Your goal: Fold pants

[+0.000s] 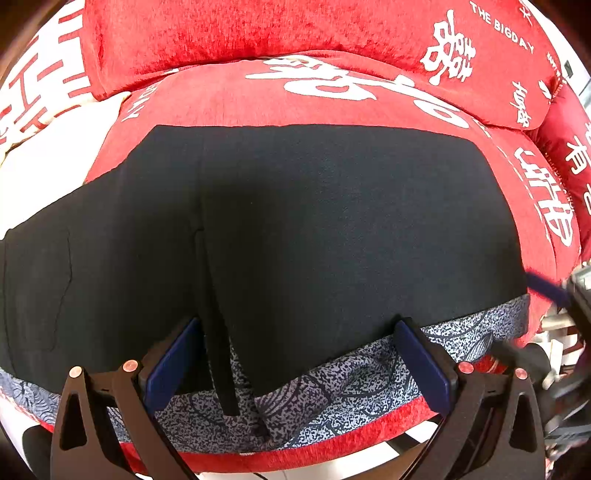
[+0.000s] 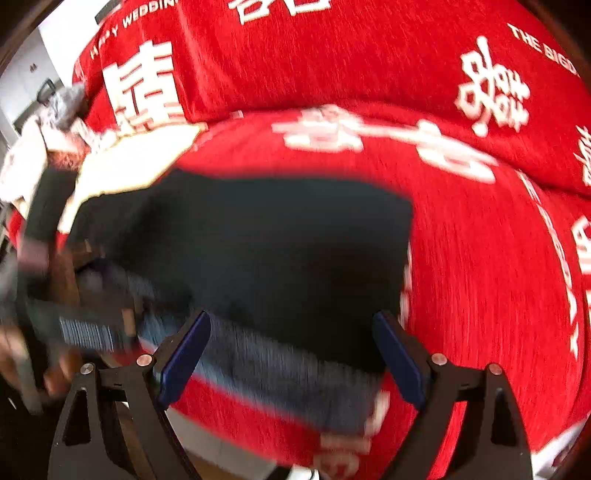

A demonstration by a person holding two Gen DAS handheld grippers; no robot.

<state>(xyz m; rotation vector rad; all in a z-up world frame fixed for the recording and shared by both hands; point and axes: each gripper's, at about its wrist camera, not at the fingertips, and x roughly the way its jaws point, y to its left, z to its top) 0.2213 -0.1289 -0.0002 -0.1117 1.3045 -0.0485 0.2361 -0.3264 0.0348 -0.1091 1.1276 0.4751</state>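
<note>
Black pants (image 1: 295,229) lie flat across a red sofa seat (image 1: 229,96), with a grey patterned lining (image 1: 332,391) showing along the near edge. My left gripper (image 1: 295,365) is open, its blue pads on either side of that near edge, holding nothing. In the blurred right wrist view the pants (image 2: 258,243) lie ahead and my right gripper (image 2: 295,358) is open over their near right corner. The left gripper shows there at the left edge (image 2: 74,302).
Red cushions with white lettering (image 1: 258,26) form the sofa back. A white patch of the cover (image 1: 48,155) lies to the left. Clutter sits at the sofa's far left end (image 2: 55,110). The seat's front edge (image 1: 295,450) is just below the grippers.
</note>
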